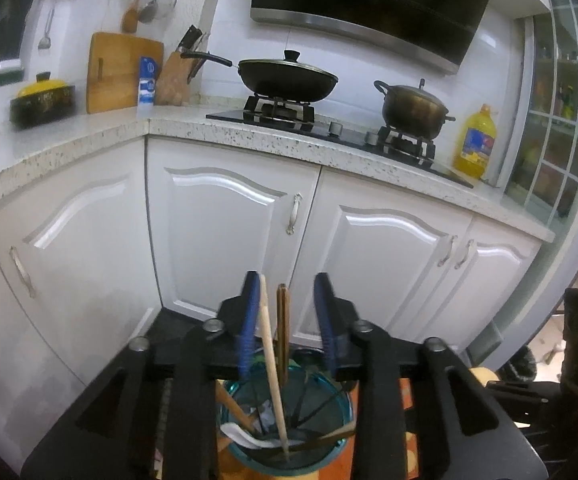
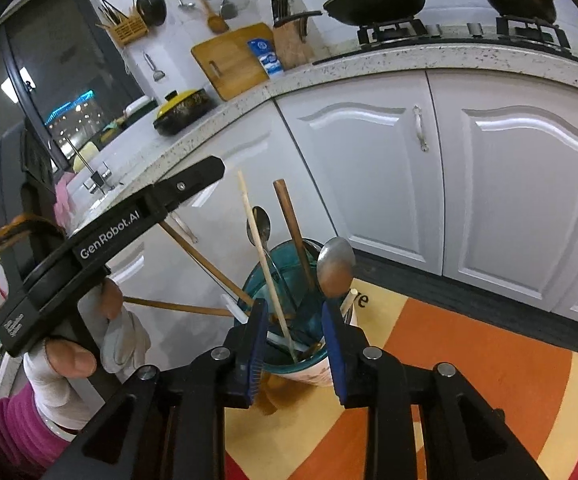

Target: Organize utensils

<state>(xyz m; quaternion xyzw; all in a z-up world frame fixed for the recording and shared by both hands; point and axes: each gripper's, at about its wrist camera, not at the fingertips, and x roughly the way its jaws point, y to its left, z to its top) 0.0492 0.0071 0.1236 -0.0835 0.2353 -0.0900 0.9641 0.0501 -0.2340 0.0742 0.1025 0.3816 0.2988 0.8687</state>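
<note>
A teal glass cup [image 1: 344, 410] [image 2: 251, 285] stands on an orange and yellow patterned surface [image 2: 469, 364] and holds several utensils. My left gripper [image 1: 286, 280] hovers over it, open. Between its blue fingers rise a pale chopstick [image 1: 271, 360], close to the left pad, and a brown chopstick [image 1: 283, 328]; neither is clamped. A white spoon [image 1: 249, 438] lies inside the cup. My right gripper [image 2: 293, 308] is open at the cup's near rim, with nothing pressed. A metal spoon [image 2: 335, 264] stands bowl up just above its right finger. The pale chopstick [image 2: 265, 264] and brown stick [image 2: 291, 224] lean leftward.
White cabinets [image 1: 225, 220] and a speckled counter [image 1: 249, 136] run behind. On it stand a wok [image 1: 287, 76], a pot [image 1: 415, 110], a yellow oil bottle [image 1: 475, 142], a knife block [image 1: 175, 80] and a cutting board [image 1: 123, 72]. A gloved hand [image 2: 69, 360] holds the left gripper's body.
</note>
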